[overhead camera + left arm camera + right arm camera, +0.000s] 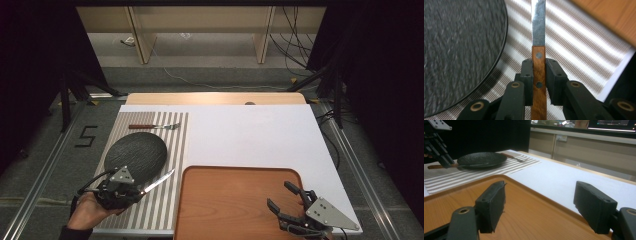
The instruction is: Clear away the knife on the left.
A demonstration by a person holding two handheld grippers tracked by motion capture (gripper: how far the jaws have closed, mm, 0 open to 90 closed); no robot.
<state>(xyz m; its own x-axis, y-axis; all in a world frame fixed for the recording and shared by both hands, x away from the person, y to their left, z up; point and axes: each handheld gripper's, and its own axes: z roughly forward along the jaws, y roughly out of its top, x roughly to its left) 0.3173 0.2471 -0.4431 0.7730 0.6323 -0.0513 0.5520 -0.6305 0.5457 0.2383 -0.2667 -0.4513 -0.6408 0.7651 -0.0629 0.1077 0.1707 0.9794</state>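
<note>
**Holding a Wooden-Handled Knife Over the Striped Placemat**

Gripping the knife [538, 62] by its riveted wooden handle, the left gripper [131, 192] has its fingers [527, 75] pressed against both sides of the handle, with the steel blade running straight out ahead of them. Beneath the fingers and blade lies the striped placemat [170, 145]. Just to one side of the fingers sits the dark textured plate [135, 154]; on the other side, the edge of the wooden tray [235, 200] is near. Beyond the plate, well ahead of the fingers, a fork [155, 126] rests on the placemat. The right gripper [287, 196] hangs over the tray with its fingers [492, 205] spread wide and nothing between them, the white tabletop [250, 135] ahead.
</note>
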